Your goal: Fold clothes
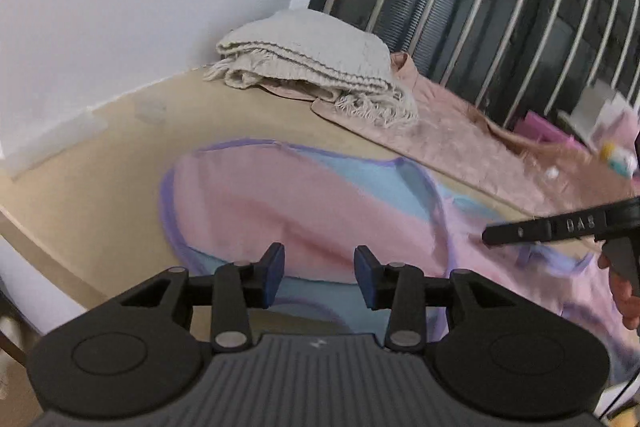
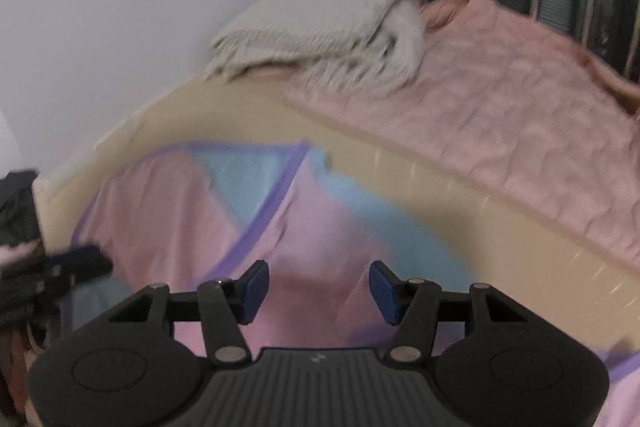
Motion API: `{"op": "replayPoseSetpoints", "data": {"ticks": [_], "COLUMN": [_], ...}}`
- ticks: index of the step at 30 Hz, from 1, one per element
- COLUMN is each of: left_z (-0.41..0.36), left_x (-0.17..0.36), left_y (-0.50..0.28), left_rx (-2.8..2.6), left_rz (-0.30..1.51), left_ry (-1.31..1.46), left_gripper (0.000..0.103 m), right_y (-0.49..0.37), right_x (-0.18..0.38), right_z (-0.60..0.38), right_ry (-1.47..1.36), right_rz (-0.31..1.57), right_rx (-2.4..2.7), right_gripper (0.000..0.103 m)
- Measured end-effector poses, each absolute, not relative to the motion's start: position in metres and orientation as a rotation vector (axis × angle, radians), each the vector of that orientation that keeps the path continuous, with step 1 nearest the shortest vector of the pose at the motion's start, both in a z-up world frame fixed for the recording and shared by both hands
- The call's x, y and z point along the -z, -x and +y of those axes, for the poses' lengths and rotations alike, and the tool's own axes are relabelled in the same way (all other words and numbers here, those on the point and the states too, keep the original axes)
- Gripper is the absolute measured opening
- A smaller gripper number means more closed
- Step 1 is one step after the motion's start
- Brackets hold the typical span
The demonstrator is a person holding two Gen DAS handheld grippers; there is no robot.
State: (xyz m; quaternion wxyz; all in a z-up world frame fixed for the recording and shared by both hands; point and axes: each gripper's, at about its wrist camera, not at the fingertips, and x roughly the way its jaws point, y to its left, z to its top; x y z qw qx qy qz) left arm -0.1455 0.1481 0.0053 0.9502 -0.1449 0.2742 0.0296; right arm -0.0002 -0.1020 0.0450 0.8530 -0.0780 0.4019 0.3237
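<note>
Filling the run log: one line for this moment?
phase: pre-grasp | left claw: open, empty | right claw: open, empty | pink-blue garment: flat on bed

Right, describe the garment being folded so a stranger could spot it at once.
Start at the tan bed surface below the white wall. The garment lies flat in front of both open grippers. Unlike the plain pink quilt and the fringed grey blanket behind, it has pink and light-blue patches with purple trim.
</note>
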Motion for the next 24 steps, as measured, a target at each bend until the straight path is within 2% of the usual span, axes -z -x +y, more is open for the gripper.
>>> {"op": "replayPoseSetpoints", "data": {"ticks": [6,8,9,10,14,16,17,18,19,23,24], "left_z": [0.161,0.151,0.145,0.135,0.094,0.091,0.093,0.096,0.101,0.114,0.117], "left_x": [-0.013,-0.020,-0.024,-0.026,-0.013,-0.009,-0.008,-0.007,-0.006,-0.004,-0.006], "left_y": [0.152,0.154,0.155,0.155,0.137,0.137,0.137,0.136,0.134,0.118,0.115], "left_rx": [-0.177,-0.103,-0.056,0.013,0.162,0.149,0.146,0.147,0.147,0.141,0.140], "left_rz": [0.568,0.544,0.529,0.536,0.646,0.646,0.644,0.642,0.638,0.640,0.654], "left_ry": [0.321,0.350,0.364,0.368,0.296,0.273,0.275,0.283,0.293,0.318,0.326], "left_gripper": [0.040,0.043,0.048,0.051,0.051,0.051,0.051,0.051,0.051,0.051,0.051], "right_y": [0.021,0.028,0.034,0.037,0.030,0.027,0.024,0.022,0.018,-0.028,-0.037], "right_x": [-0.037,-0.045,-0.051,-0.054,-0.043,-0.034,-0.029,-0.028,-0.026,-0.023,-0.024], "right_z": [-0.106,-0.122,-0.135,-0.147,-0.166,-0.164,-0.161,-0.160,-0.158,-0.162,-0.163], "right_ry": [0.223,0.177,0.133,0.092,0.061,0.063,0.065,0.078,0.098,0.056,0.054], "right_rz": [0.770,0.729,0.705,0.699,0.741,0.758,0.763,0.736,0.722,0.693,0.705], "right_rx": [-0.676,-0.667,-0.682,-0.684,-0.616,-0.627,-0.639,-0.626,-0.593,-0.500,-0.486], "right_gripper": [0.055,0.055,0.054,0.054,0.053,0.046,0.040,0.026,0.021,0.020,0.022]}}
